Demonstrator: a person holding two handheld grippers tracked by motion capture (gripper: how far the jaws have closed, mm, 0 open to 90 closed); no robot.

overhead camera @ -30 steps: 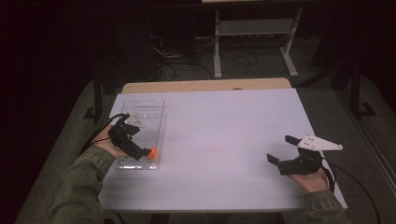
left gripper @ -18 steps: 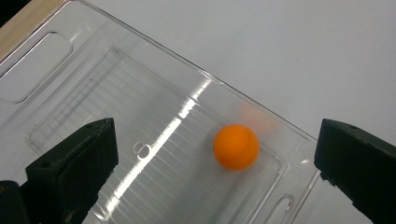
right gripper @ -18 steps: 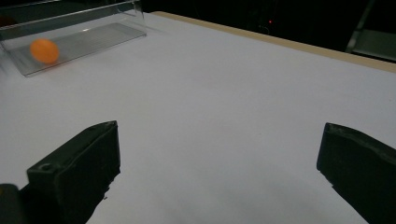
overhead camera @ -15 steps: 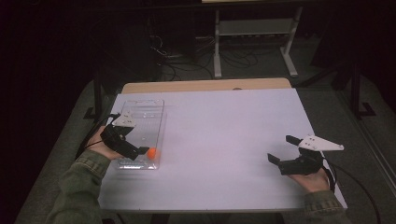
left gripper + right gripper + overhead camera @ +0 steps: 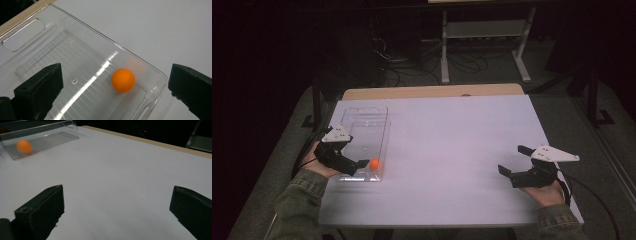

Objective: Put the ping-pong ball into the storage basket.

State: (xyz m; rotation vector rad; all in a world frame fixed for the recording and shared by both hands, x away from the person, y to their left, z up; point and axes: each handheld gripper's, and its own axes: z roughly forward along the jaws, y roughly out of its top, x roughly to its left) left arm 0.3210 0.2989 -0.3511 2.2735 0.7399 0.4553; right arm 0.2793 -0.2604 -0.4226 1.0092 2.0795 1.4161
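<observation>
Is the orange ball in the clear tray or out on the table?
In. The orange ball rests on the clear tray's floor near a corner, free between the open left gripper's jaws.

One orange ball [image 5: 123, 80] — one clear tray [image 5: 82, 40]

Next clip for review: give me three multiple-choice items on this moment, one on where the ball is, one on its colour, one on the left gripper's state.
1. Where is the ball?
A. in the clear tray
B. on the bare table
C. in the right gripper
2. What colour is the ball?
A. white
B. orange
C. green
3. The left gripper is:
A. shut on the ball
B. shut, empty
C. open

Answers: 1 A, it rests on the tray floor near one end; 2 B, plainly orange; 3 C, jaws spread wide, ball lying free.
</observation>
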